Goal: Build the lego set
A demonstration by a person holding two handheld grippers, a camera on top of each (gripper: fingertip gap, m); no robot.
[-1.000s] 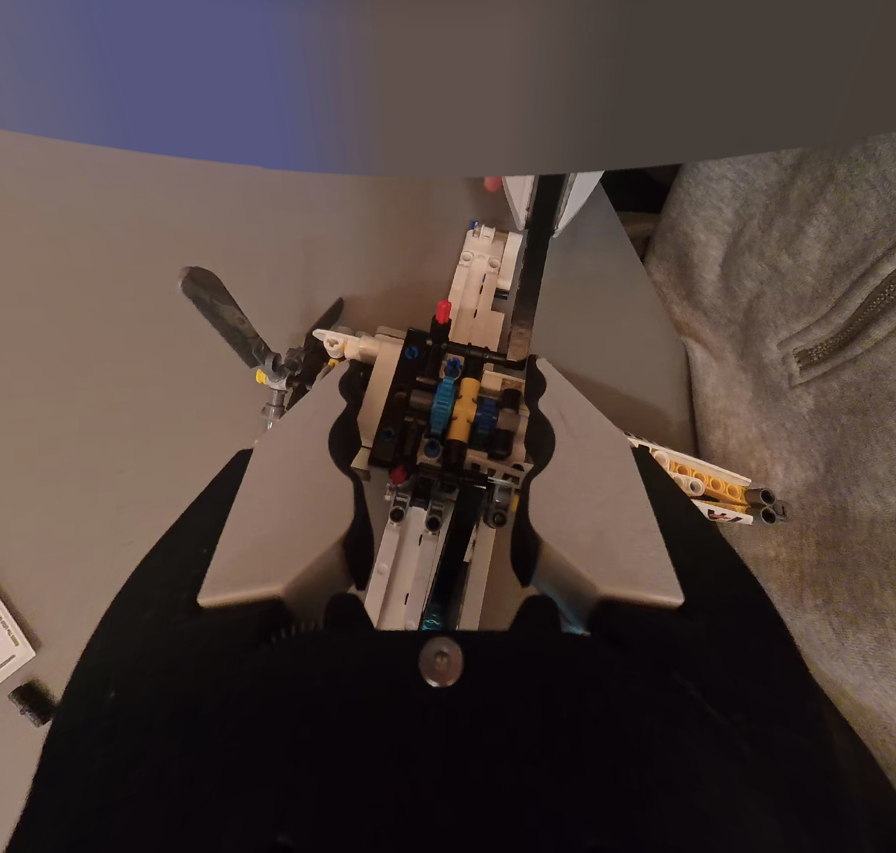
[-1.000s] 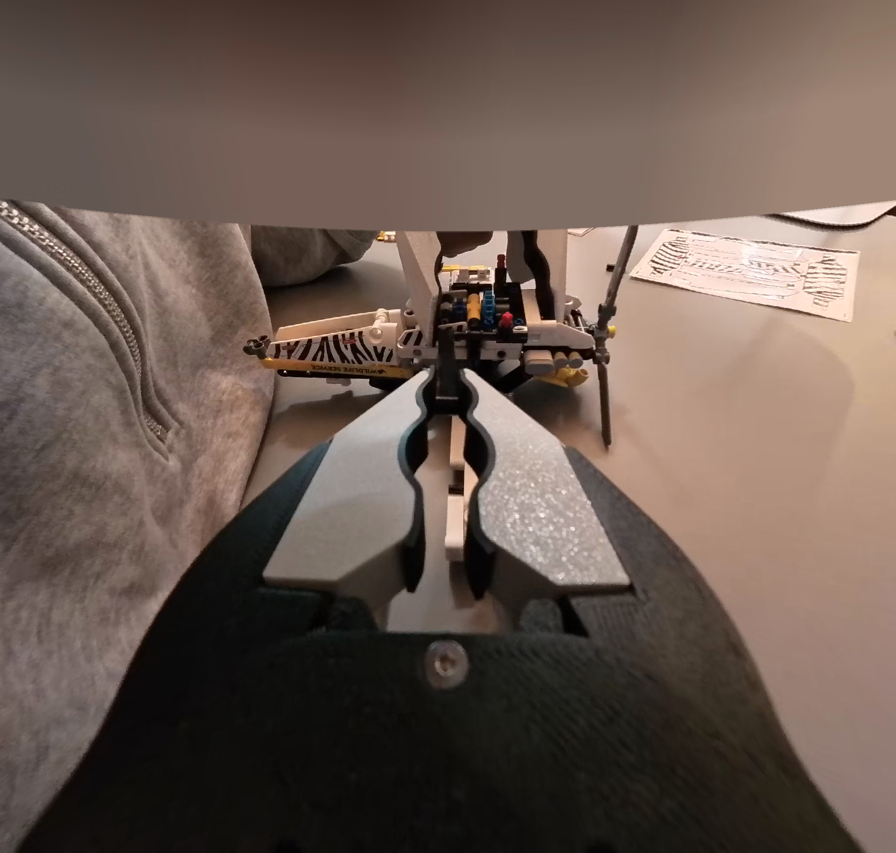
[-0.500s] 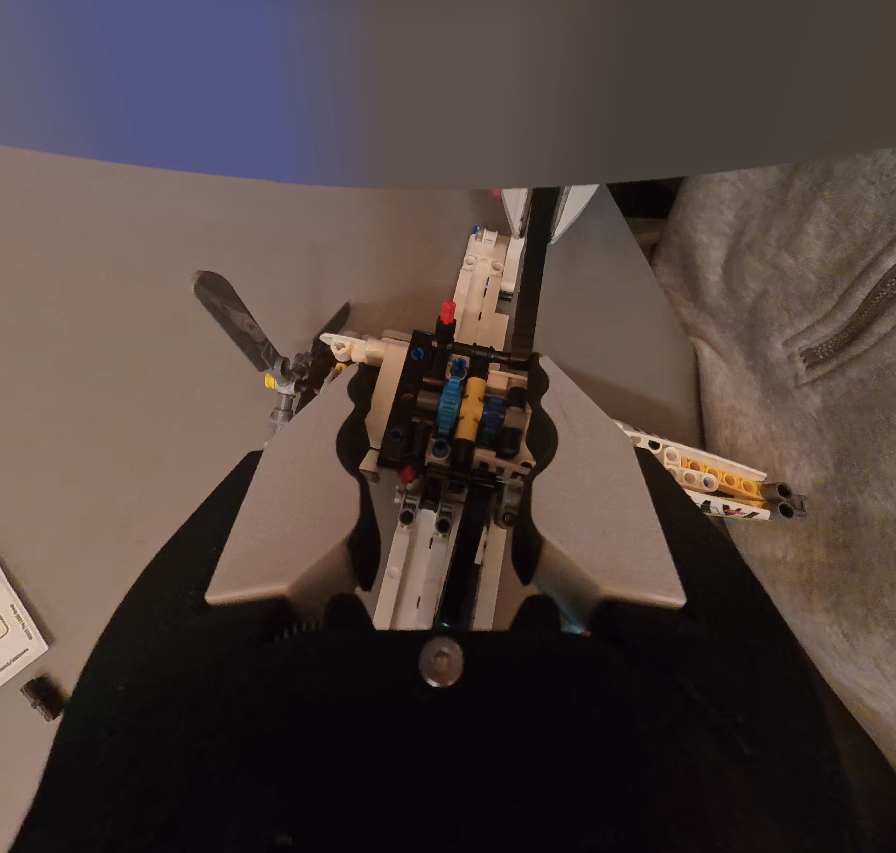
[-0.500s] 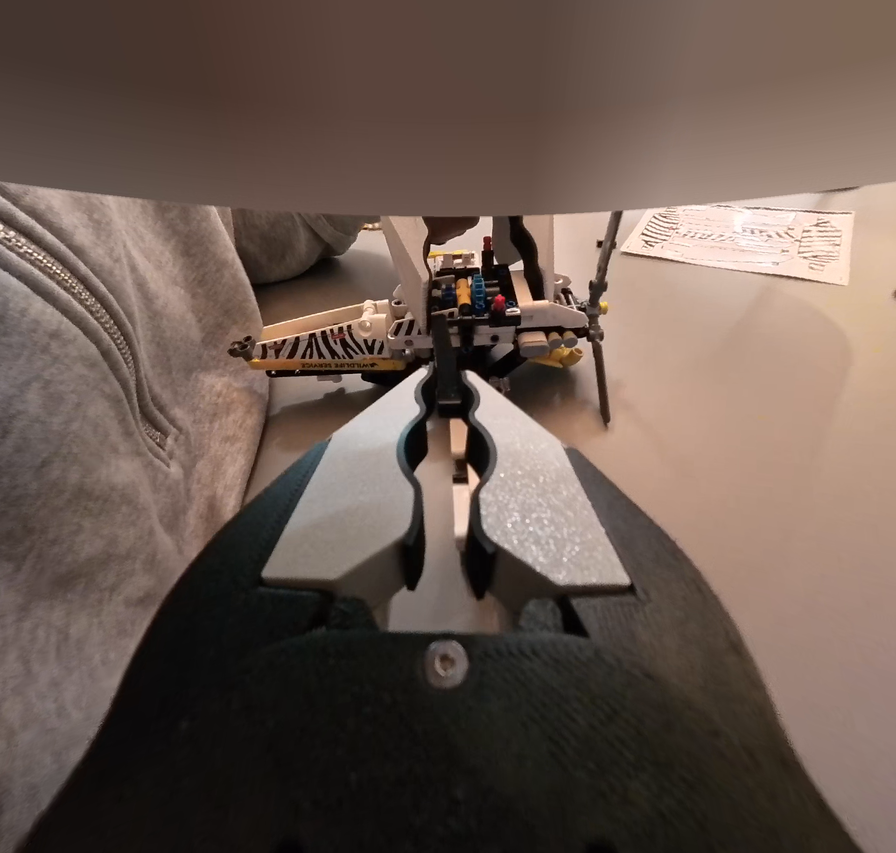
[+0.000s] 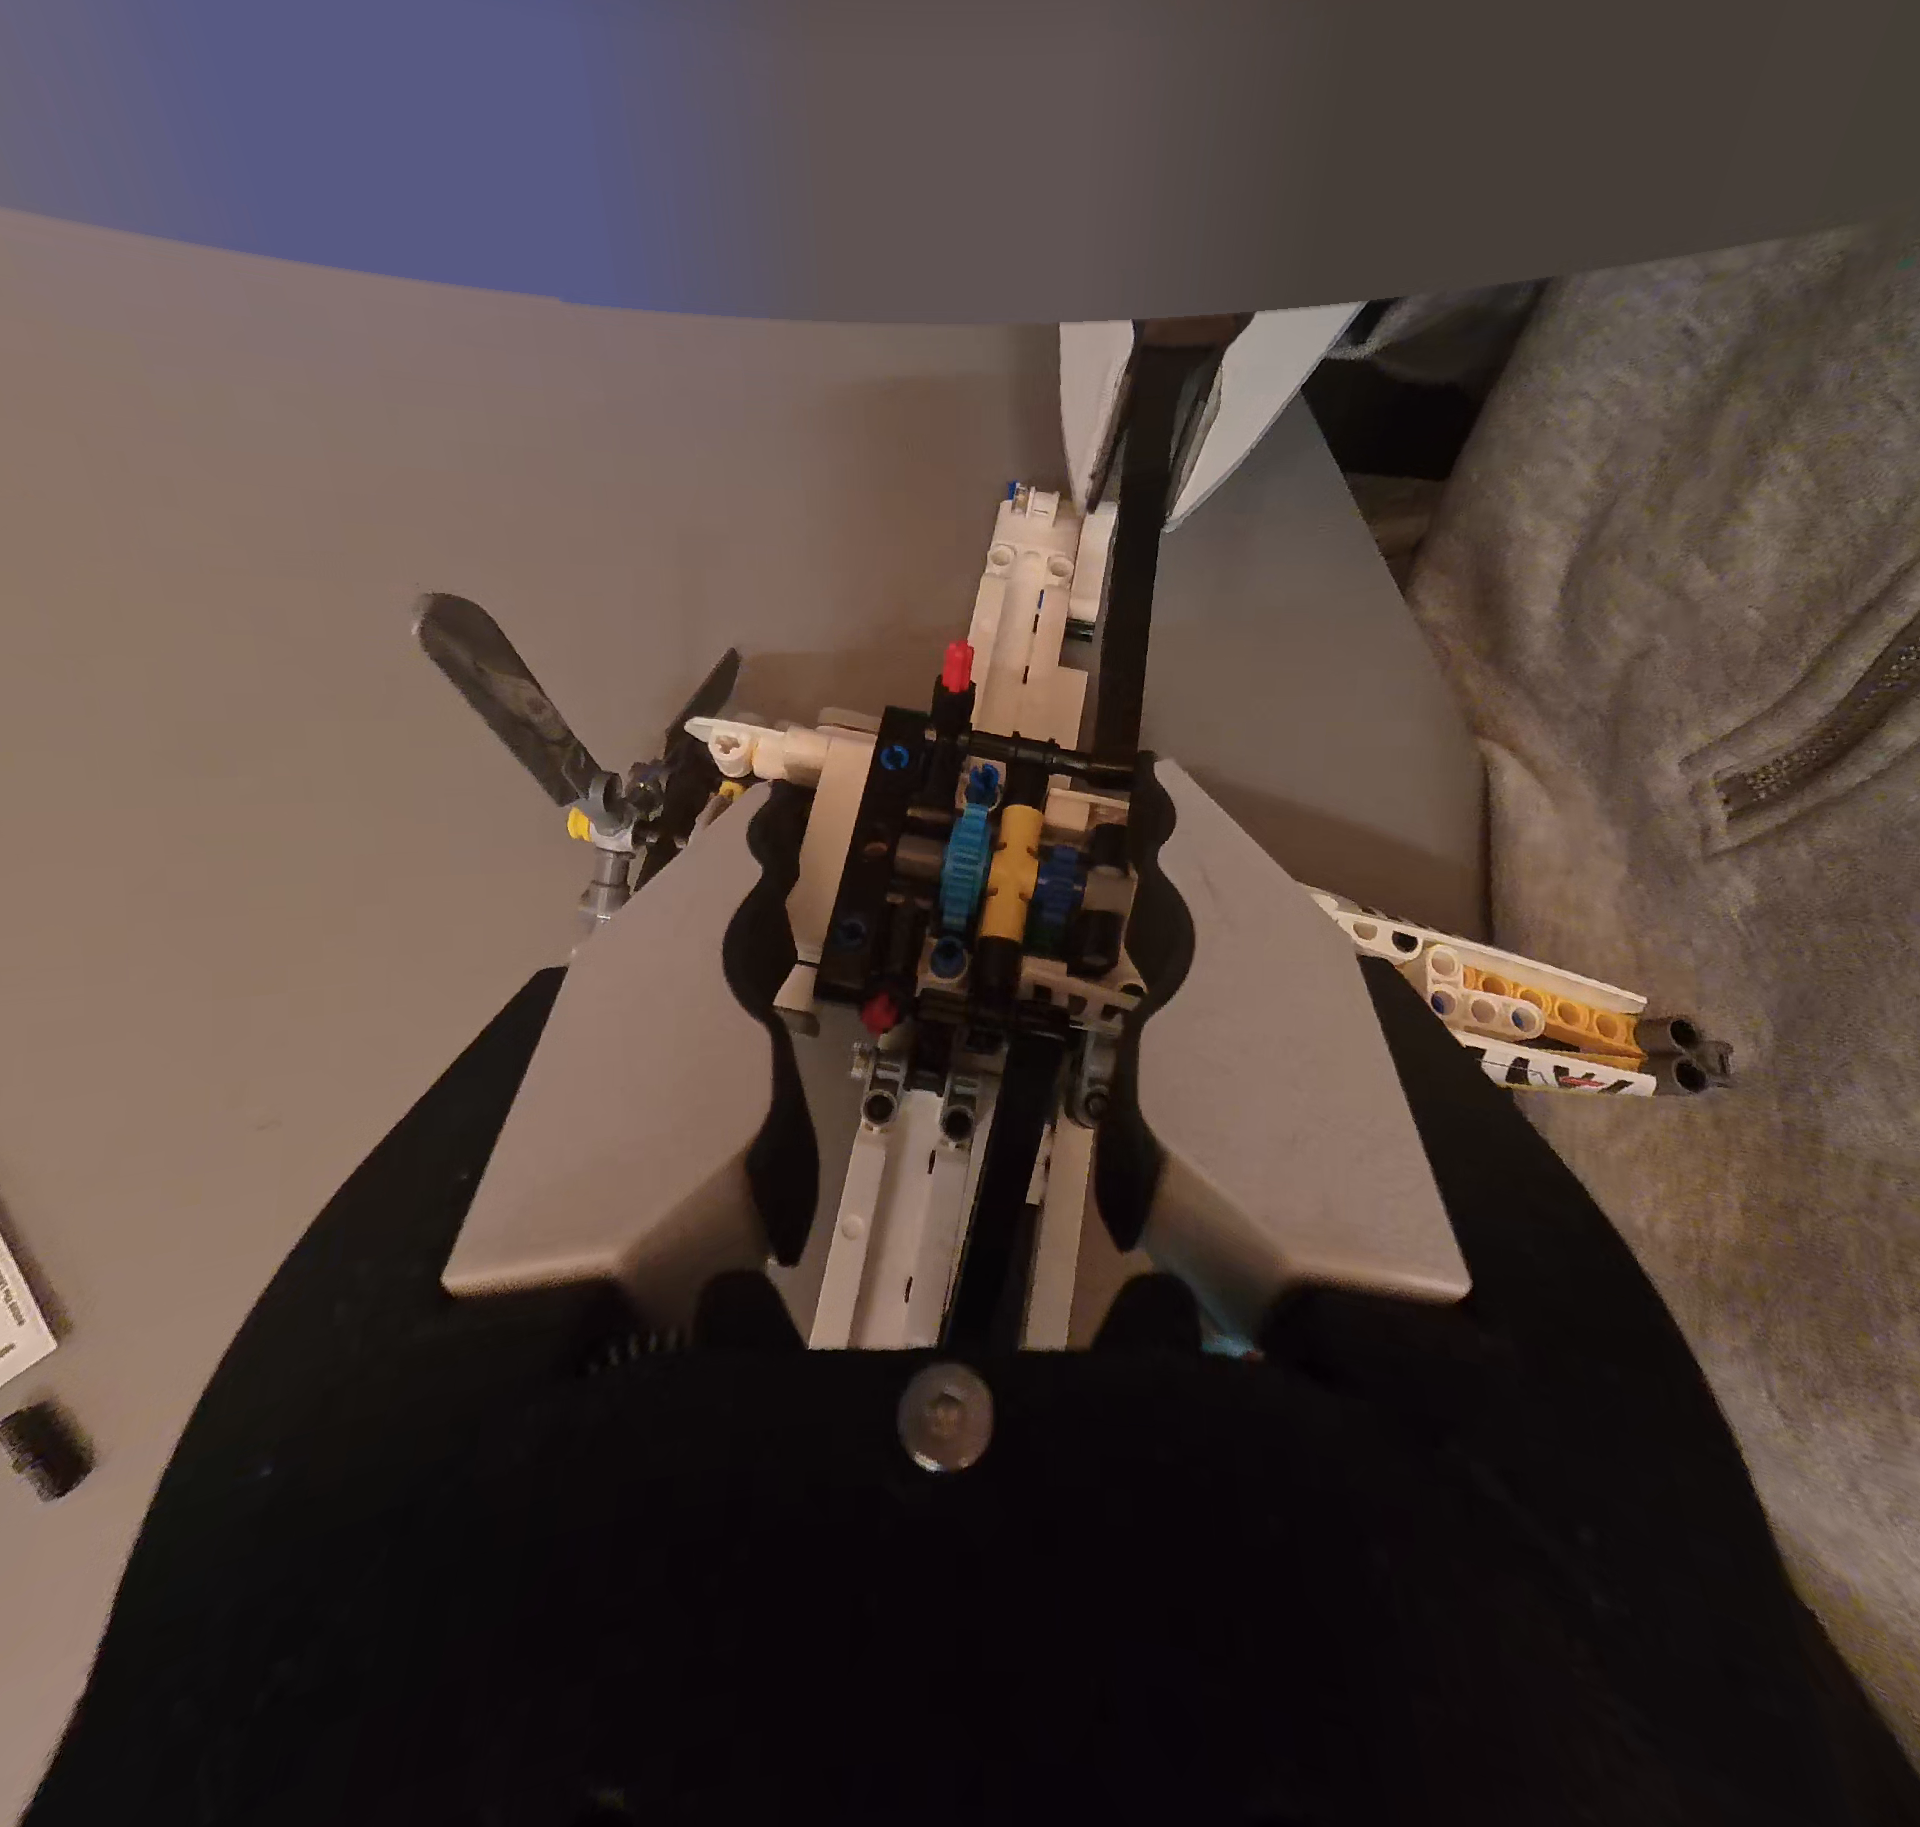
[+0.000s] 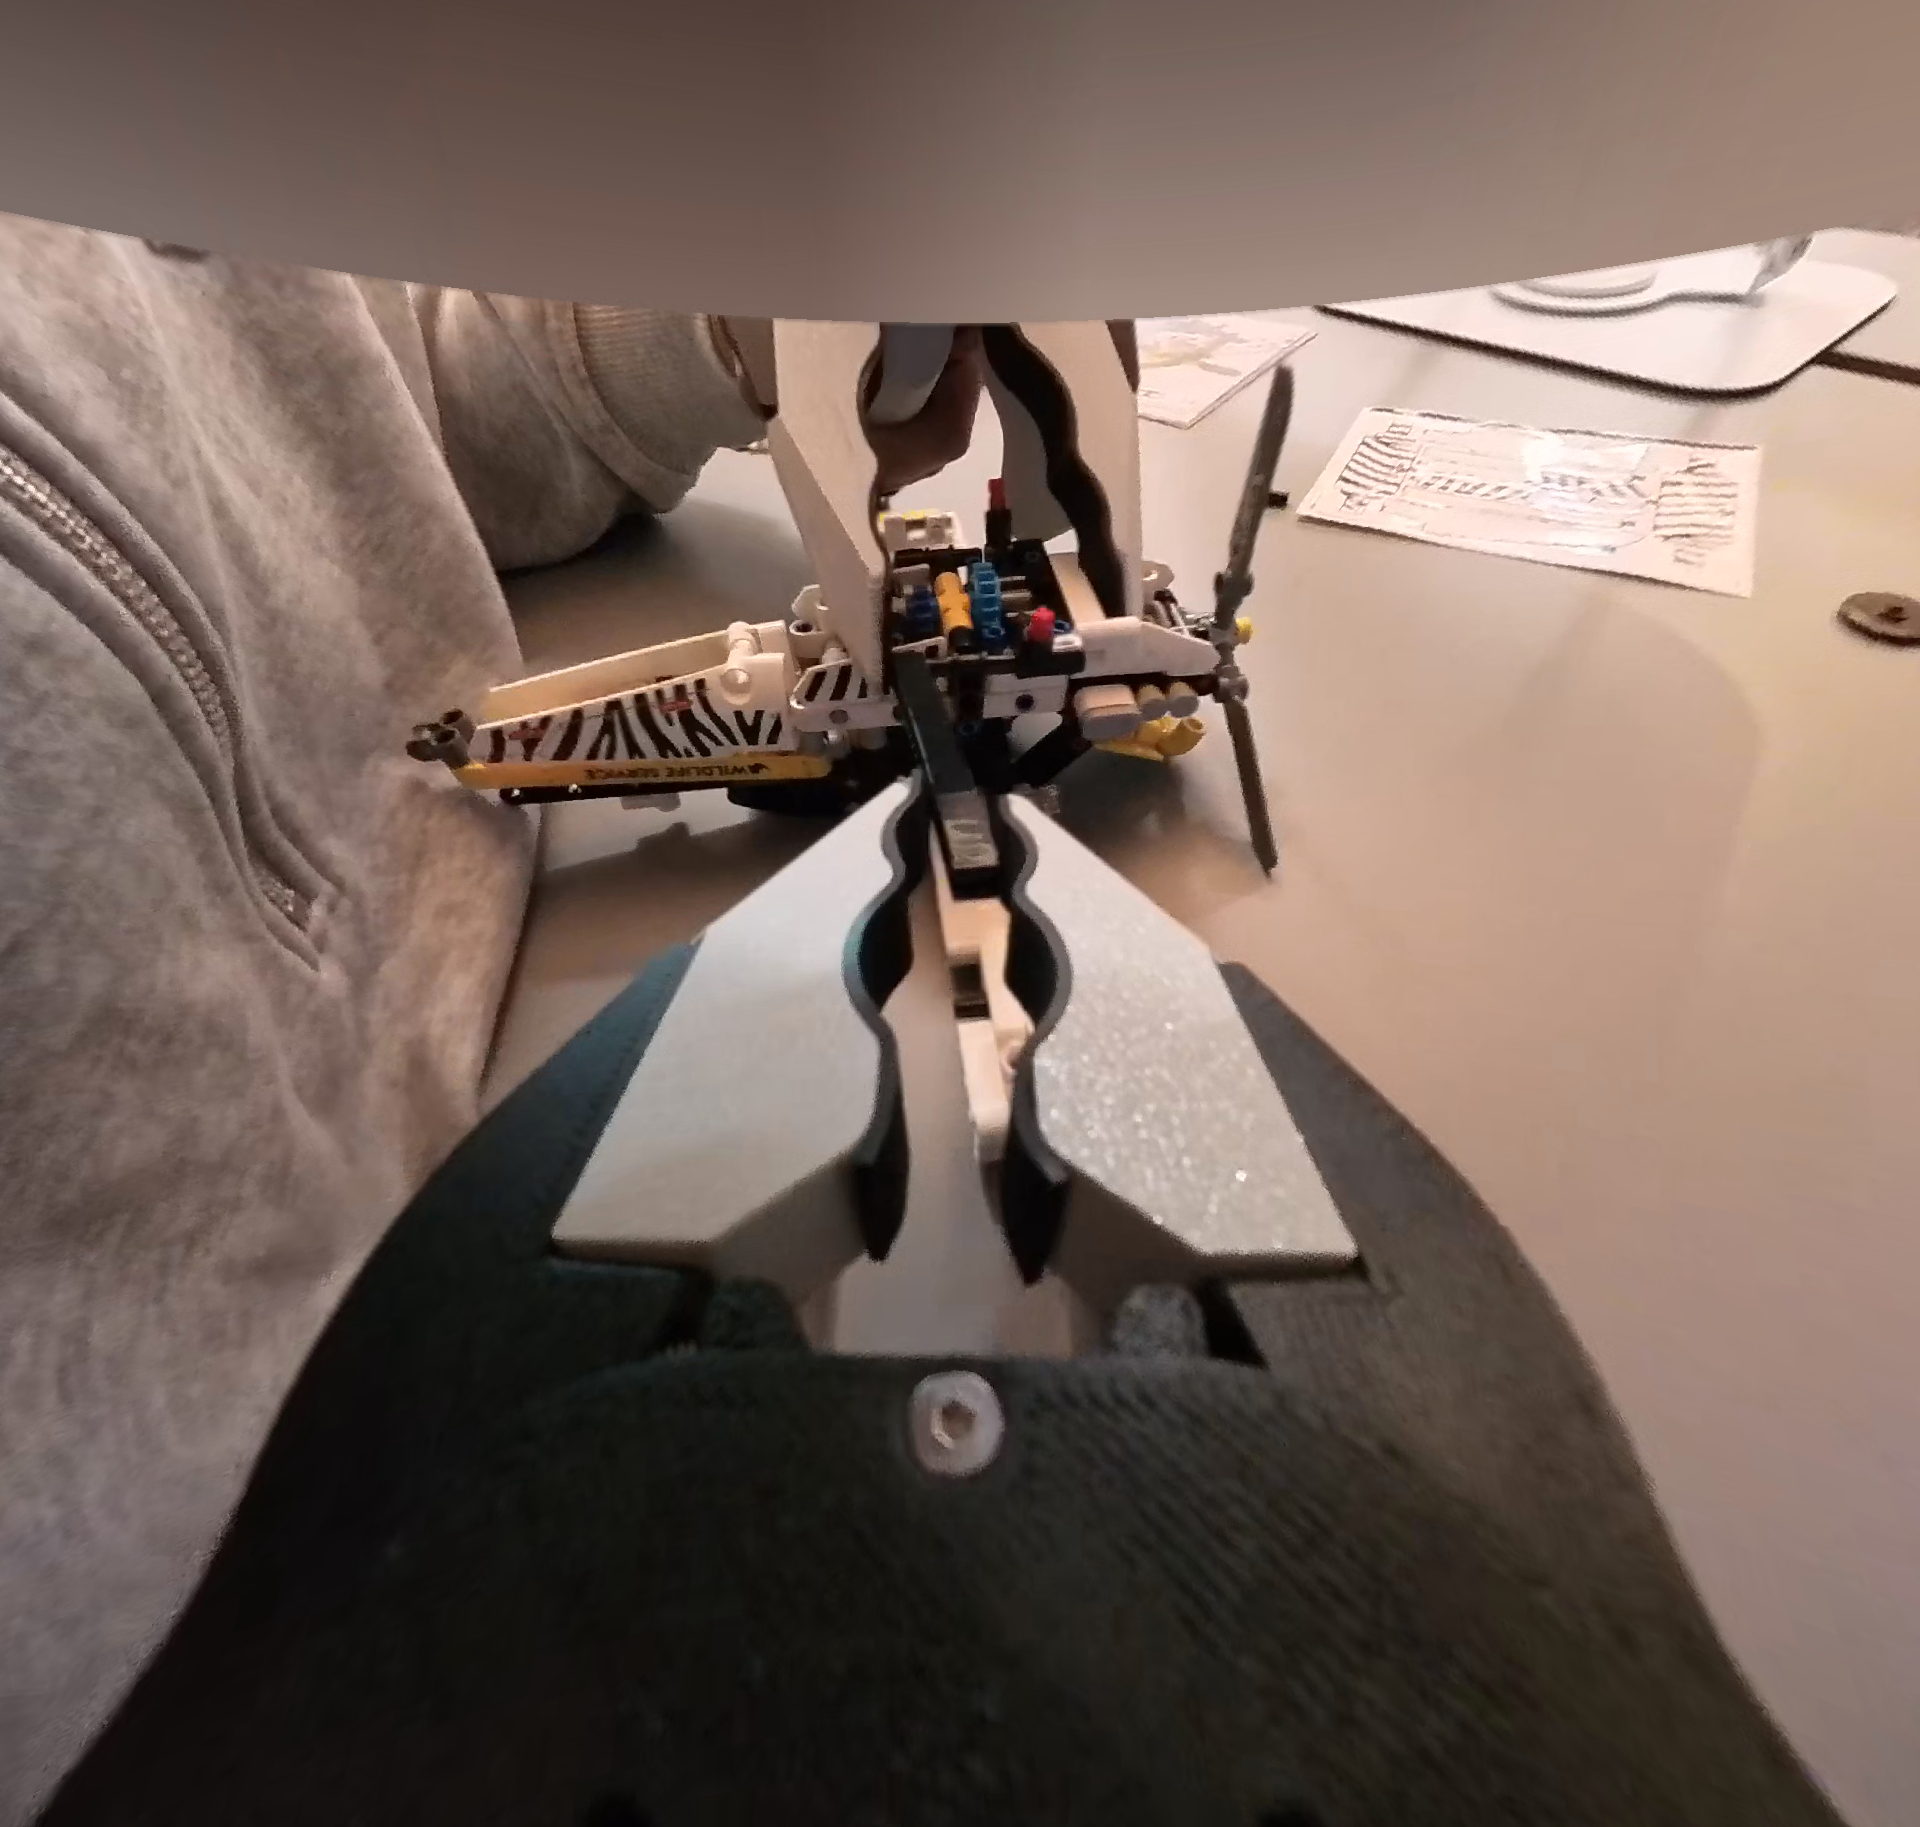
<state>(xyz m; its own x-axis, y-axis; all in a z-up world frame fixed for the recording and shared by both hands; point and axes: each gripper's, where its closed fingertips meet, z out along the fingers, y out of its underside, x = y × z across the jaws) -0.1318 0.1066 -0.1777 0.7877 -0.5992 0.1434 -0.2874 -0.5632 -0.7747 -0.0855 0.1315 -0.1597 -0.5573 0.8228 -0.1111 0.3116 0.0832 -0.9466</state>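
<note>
A lego plane model [image 5: 987,884] with a zebra-striped tail [image 6: 644,738] and a grey propeller [image 6: 1247,614] rests on the grey table. My left gripper [image 5: 951,842] comes from above and is shut on the model's middle body with its blue and yellow gears. My right gripper [image 6: 951,806] is shut on the wing piece [image 6: 966,842], a white panel with a black beam that meets the model's side. The right gripper also shows in the left wrist view [image 5: 1164,406]. The left gripper also shows in the right wrist view [image 6: 956,530].
A person's grey zipped hoodie [image 6: 208,738] lies close by the tail [image 5: 1538,1029]. A sticker sheet [image 6: 1538,499] and a small round metal piece [image 6: 1881,617] lie beyond the propeller [image 5: 509,697]. A small black part [image 5: 42,1455] and a paper corner [image 5: 16,1330] lie at the left. Left tips to right tips: about 7 centimeters.
My right gripper has moved closer to the model and tilted, so the wing piece now slants. My left gripper keeps its hold; the model has barely shifted.
</note>
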